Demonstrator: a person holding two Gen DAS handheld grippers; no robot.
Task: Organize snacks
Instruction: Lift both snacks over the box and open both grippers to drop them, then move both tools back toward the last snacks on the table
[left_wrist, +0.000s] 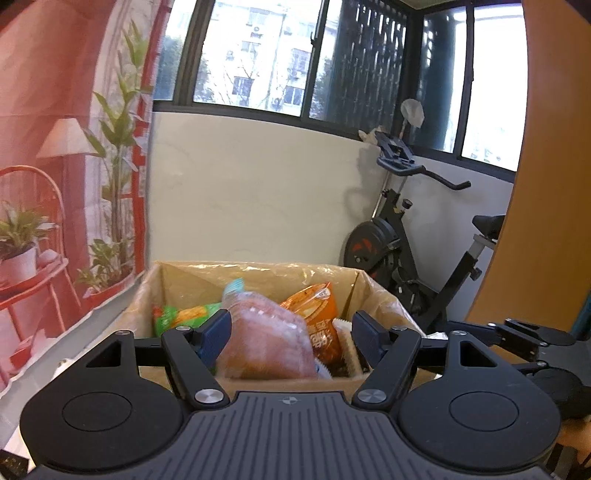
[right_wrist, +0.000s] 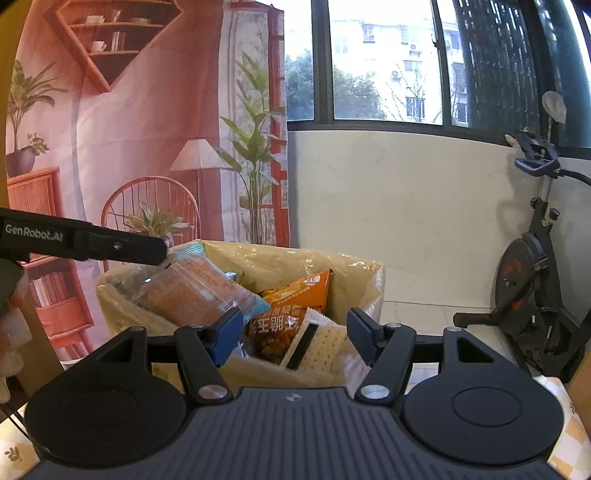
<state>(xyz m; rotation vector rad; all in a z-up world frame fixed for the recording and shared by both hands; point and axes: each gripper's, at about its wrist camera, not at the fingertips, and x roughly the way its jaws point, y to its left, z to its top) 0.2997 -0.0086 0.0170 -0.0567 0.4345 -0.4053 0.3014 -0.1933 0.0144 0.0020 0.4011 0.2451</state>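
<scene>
A cardboard box (left_wrist: 258, 273) lined with clear plastic holds several snack packs. My left gripper (left_wrist: 291, 332) is open over the box's near edge, and a clear bag of brown bread (left_wrist: 266, 339) lies between its fingers, touching the left pad. An orange snack pack (left_wrist: 317, 310) and a green pack (left_wrist: 184, 315) lie behind it. My right gripper (right_wrist: 295, 336) is open and empty above the box (right_wrist: 354, 273). In the right wrist view the bread bag (right_wrist: 199, 291) lies tilted on the pile under the left gripper's finger (right_wrist: 122, 245), beside the orange pack (right_wrist: 295, 295) and a cracker pack (right_wrist: 325, 347).
A black exercise bike (left_wrist: 406, 251) stands right of the box; it also shows in the right wrist view (right_wrist: 535, 280). A printed red backdrop (left_wrist: 55, 184) hangs at the left. A white wall with windows is behind. A checked tablecloth (right_wrist: 569, 435) shows at the lower right.
</scene>
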